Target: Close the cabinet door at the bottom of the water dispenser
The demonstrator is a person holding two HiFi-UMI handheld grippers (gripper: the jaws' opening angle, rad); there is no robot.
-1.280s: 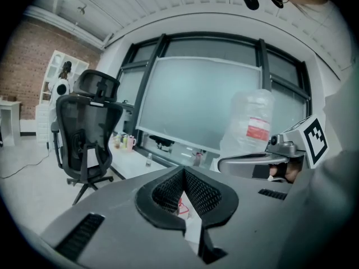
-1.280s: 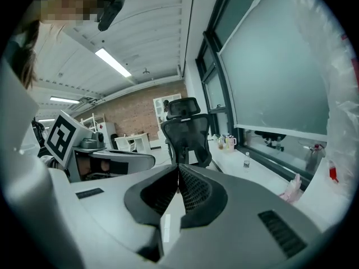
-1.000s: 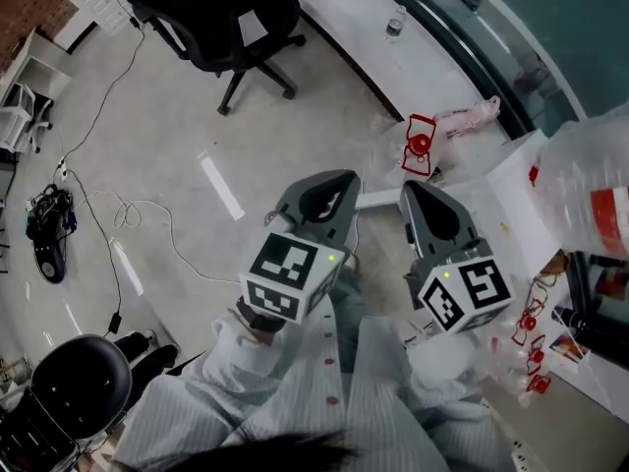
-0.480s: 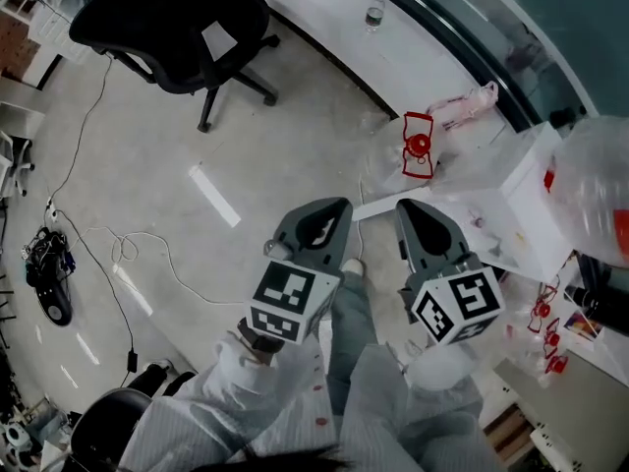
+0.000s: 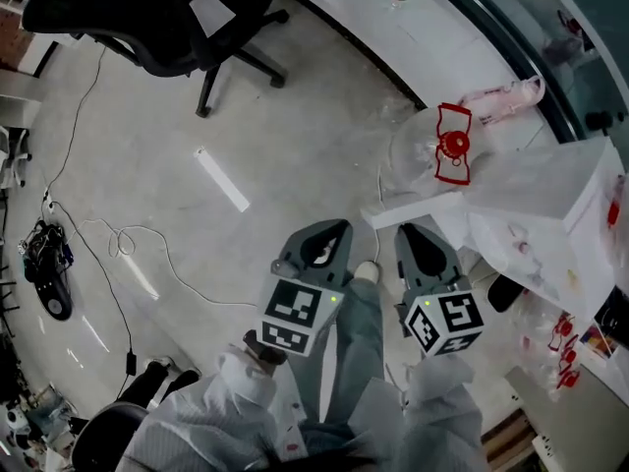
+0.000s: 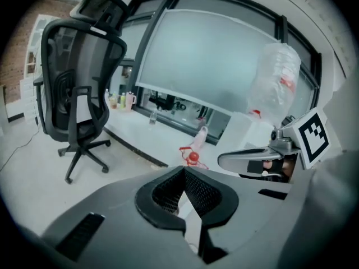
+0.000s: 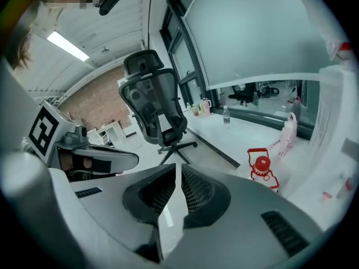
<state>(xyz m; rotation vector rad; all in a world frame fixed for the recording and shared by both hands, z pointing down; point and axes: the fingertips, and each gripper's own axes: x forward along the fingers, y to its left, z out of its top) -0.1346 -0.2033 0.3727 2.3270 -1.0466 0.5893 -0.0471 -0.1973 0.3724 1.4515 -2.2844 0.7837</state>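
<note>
The white water dispenser [image 5: 550,214] stands at the right of the head view, with a clear bottle [image 6: 275,83] upside down on top. From its base a thin white cabinet door [image 5: 408,205] juts left over the floor, standing open. My left gripper [image 5: 329,232] and right gripper [image 5: 413,236] hang side by side just short of that door's edge, touching nothing. Both are shut with nothing between the jaws, as the left gripper view [image 6: 183,171] and the right gripper view [image 7: 178,167] show. Only the dispenser's white side [image 7: 336,122] appears in the right gripper view.
A clear jug with a red cap and handle [image 5: 447,150] lies on the floor beyond the door. A black office chair [image 5: 157,18] stands at the far left, and cables [image 5: 128,224] trail across the floor. The person's shoe [image 5: 366,271] is between the grippers.
Both grippers have sunk toward the floor, still side by side and shut. In the head view the open door and the red-capped jug now lie closer ahead of them.
</note>
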